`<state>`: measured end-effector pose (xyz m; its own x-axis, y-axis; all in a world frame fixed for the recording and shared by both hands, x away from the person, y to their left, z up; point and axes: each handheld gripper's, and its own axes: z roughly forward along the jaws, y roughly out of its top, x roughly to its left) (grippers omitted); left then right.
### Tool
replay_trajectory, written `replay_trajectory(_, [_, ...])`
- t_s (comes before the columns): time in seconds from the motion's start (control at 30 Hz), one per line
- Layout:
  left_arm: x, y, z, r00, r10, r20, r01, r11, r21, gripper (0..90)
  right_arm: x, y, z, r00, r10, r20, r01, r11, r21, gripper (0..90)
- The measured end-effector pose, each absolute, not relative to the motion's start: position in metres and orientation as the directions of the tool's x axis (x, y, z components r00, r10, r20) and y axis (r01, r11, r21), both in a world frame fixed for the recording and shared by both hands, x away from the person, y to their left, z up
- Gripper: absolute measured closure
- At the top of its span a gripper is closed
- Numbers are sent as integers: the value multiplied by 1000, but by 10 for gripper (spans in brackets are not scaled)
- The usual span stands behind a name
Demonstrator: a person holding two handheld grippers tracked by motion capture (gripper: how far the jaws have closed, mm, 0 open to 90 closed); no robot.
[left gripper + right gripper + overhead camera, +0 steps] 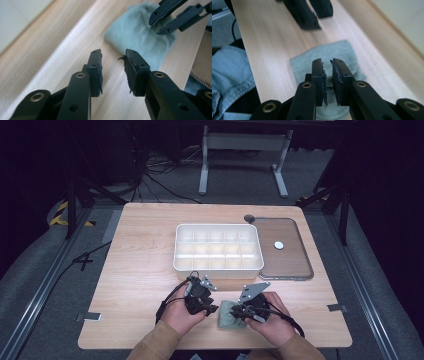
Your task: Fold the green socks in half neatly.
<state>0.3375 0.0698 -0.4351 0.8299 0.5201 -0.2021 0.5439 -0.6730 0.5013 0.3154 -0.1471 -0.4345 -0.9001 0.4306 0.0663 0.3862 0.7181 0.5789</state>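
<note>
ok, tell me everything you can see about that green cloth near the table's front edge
The cloth is a small grey-green piece of soft, finely ribbed fabric, folded into a rough rectangle with rounded corners. It lies flat on the wooden table near its front edge, in front of the white tray. The right gripper hangs just over it, fingers slightly apart, nothing between them; contact is unclear.

Cloth (228,315) lies between both grippers; tray (218,268) behind it.

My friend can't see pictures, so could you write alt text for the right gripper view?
Two black jaws stand slightly apart, nothing between them, just above a folded grey-green cloth on a light wooden table. The other gripper reaches in at the top, and blue denim shows at left.
</note>
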Motion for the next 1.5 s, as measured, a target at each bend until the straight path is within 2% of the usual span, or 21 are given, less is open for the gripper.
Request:
replay_trajectory(0.1, [336, 68, -439, 838, 501, -216, 538, -694, 478, 719, 316, -147, -443, -896, 441, 58, 403, 749, 526, 819])
replay_trajectory(0.33, [332, 54, -447, 870, 449, -204, 489, -734, 472, 750, 320, -152, -445, -893, 439, 100, 425, 745, 514, 837])
replay_trajectory(0.4, [330, 47, -449, 887, 423, -184, 457, -748, 482, 751, 321, -154, -446, -891, 440, 111, 429, 736, 523, 842])
replay_trajectory(0.5, [324, 38, -451, 931, 358, -76, 350, -810, 470, 737, 321, -155, -447, -890, 441, 116, 430, 728, 534, 849])
replay_trajectory(0.57, [322, 35, -451, 942, 329, -67, 320, -820, 475, 723, 322, -156, -448, -887, 444, 123, 436, 722, 537, 852])
replay_trajectory(0.77, [323, 33, -446, 948, 308, -75, 299, -790, 536, 703, 322, -155, -447, -879, 463, 117, 449, 716, 535, 869])
replay_trajectory(0.9, [323, 34, -444, 949, 307, -67, 294, -793, 533, 692, 320, -148, -448, -884, 459, 86, 425, 713, 558, 862])
replay_trajectory(1.0, [325, 38, -444, 946, 315, -77, 305, -787, 536, 673, 319, -150, -446, -876, 472, 101, 440, 694, 570, 849])
replay_trajectory(1.2, [328, 38, -445, 940, 330, -85, 323, -782, 533, 672, 322, -181, -419, -850, 511, 125, 465, 619, 633, 822])
replay_trajectory(1.33, [328, 36, -444, 943, 322, -90, 318, -784, 533, 674, 327, -194, -427, -836, 534, 128, 497, 637, 589, 843])
replay_trajectory(1.4, [327, 34, -442, 946, 313, -85, 307, -782, 543, 675, 327, -190, -444, -848, 510, 145, 499, 676, 542, 861])
replay_trajectory(1.5, [326, 32, -440, 950, 304, -74, 293, -778, 556, 676, 326, -185, -449, -856, 497, 141, 488, 688, 537, 862])
